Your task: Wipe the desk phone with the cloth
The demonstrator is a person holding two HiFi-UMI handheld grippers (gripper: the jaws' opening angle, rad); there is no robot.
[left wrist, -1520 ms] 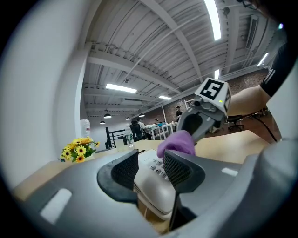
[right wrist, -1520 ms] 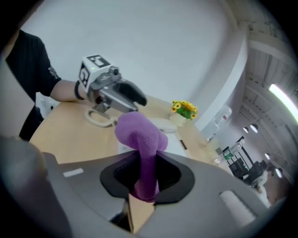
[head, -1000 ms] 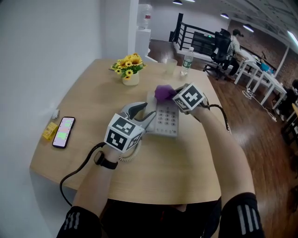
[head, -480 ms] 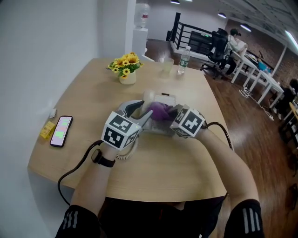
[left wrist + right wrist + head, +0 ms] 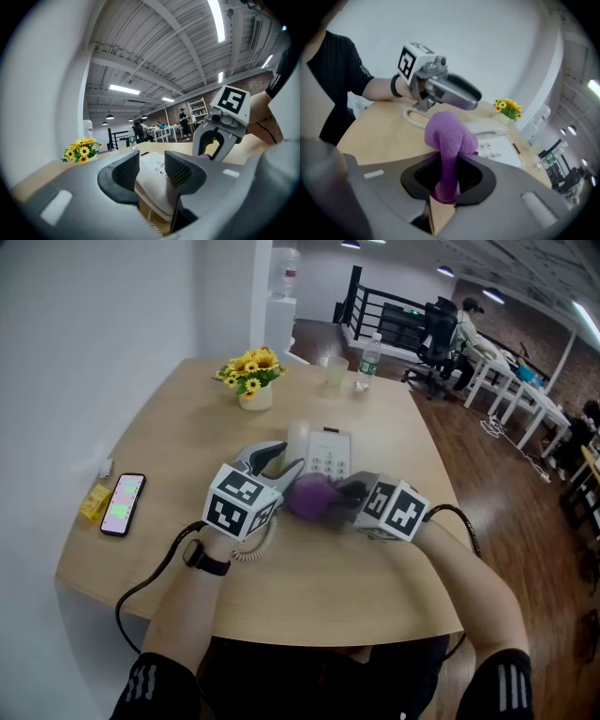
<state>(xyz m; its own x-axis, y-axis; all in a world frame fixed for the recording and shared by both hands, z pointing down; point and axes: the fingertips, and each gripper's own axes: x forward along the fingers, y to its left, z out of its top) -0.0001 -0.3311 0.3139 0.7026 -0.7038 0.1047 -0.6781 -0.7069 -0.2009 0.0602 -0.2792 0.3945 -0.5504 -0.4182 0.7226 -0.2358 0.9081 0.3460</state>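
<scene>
The white desk phone point(image 5: 328, 454) lies in the middle of the round wooden table point(image 5: 178, 437). My left gripper point(image 5: 286, 465) is at its left near side, and the phone's edge point(image 5: 154, 176) sits between the jaws, which are shut on it. My right gripper point(image 5: 330, 493) is shut on a bunched purple cloth point(image 5: 312, 495), pressed at the phone's near end. In the right gripper view the cloth point(image 5: 450, 136) stands up between the jaws, with the keypad point(image 5: 497, 147) and handset point(image 5: 487, 126) just beyond. The near end of the phone is hidden by the cloth.
A smartphone point(image 5: 123, 504) and a small yellow item point(image 5: 97, 502) lie at the table's left. A pot of yellow flowers point(image 5: 251, 374), a cup point(image 5: 337, 371) and a water bottle point(image 5: 363, 362) stand at the far side. The coiled cord point(image 5: 248, 549) lies under my left gripper.
My right gripper has drawn the purple cloth from the phone's far end, over the keypad, to its near end. The left gripper has stayed in place.
</scene>
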